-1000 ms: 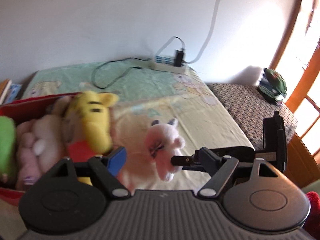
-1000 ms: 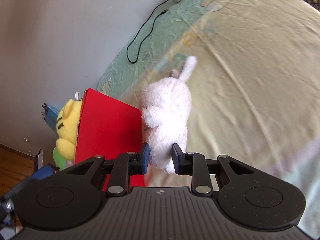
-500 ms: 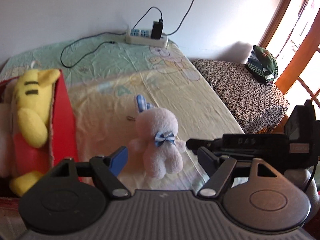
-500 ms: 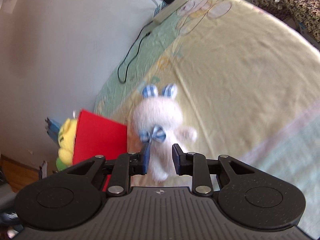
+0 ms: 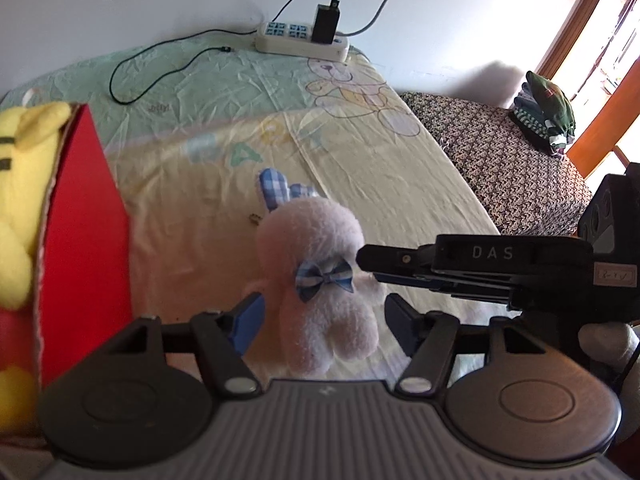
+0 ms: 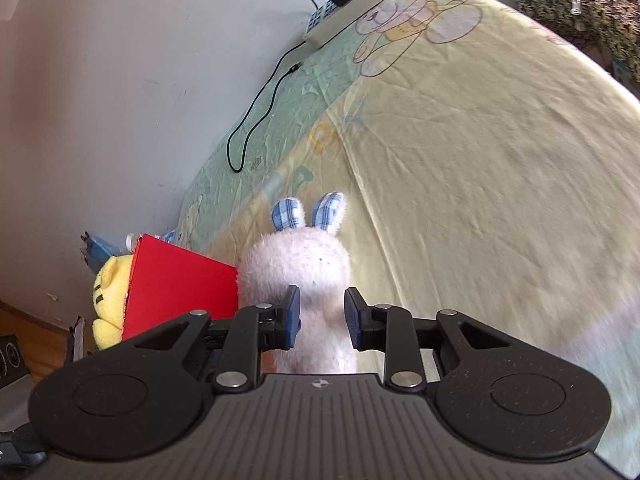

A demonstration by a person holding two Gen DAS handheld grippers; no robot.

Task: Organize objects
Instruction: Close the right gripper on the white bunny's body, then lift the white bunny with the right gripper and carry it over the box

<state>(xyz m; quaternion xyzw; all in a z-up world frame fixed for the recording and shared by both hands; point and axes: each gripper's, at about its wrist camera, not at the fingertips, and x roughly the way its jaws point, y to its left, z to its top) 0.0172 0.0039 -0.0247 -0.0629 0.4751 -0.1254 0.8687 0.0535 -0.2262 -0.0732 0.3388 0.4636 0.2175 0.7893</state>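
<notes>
A pale pink plush rabbit (image 5: 320, 280) with blue gingham ears and a matching bow at its neck hangs above a yellow and green cartoon-print bedsheet (image 5: 224, 152), gripped around its lower body by the right gripper (image 6: 322, 312), whose blue-padded fingers (image 6: 291, 312) press into the fur from either side. Seen from the left wrist, that gripper reaches in from the right at the height of the bow. The left gripper (image 5: 322, 320) sits just below the toy with its fingers spread wide, one on each side of the rabbit's feet, not visibly touching them. To the left stands a red box (image 5: 86, 240), a yellow plush bear (image 5: 20, 200) in a red shirt leaning out over its rim; the rabbit is beside the box, outside it. At the far edge of the bed, against the wall, lies a white power strip (image 5: 302, 42) with a black charger (image 5: 325, 24) plugged in, its black cable (image 5: 160, 64) looping across the sheet
</notes>
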